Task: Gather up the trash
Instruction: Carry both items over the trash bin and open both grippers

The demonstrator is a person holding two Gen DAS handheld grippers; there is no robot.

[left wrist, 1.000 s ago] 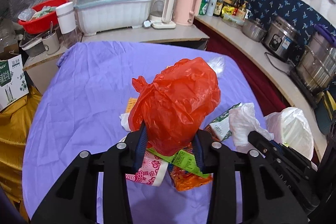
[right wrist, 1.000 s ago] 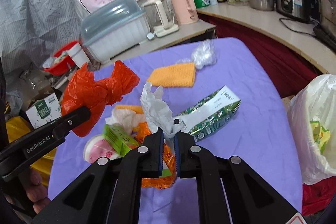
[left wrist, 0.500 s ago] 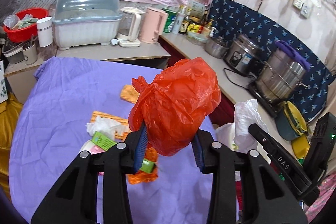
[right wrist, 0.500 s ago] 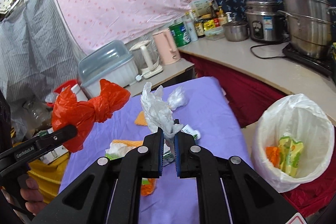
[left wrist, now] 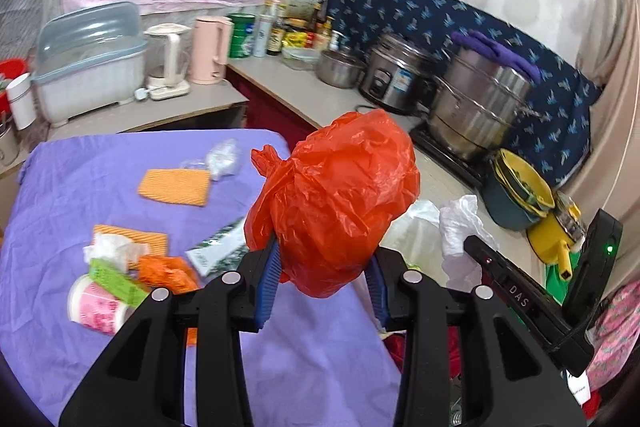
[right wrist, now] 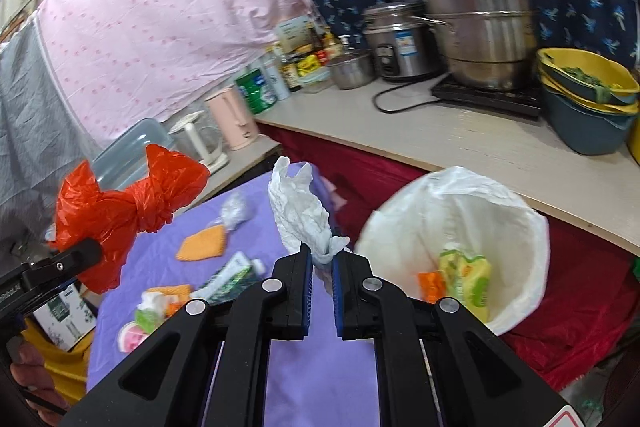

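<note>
Purple-clothed table [left wrist: 80, 187] fills left of frame, litter scattered on it. White-lined trash bin [right wrist: 520, 227] lower right of right wrist view, wrappers inside. Left gripper [left wrist: 323, 269] part-open, pads clamped on red plastic bag [left wrist: 340, 203], centre frame. Right gripper [right wrist: 322, 263] nearly closed, pinching crumpled white tissue [right wrist: 300, 215], centre, just left of bin.

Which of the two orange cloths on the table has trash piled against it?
The nearer orange cloth: a white tissue wad overlaps its edge. The farther orange cloth lies flat, only a clear plastic wrapper at its corner.
</note>
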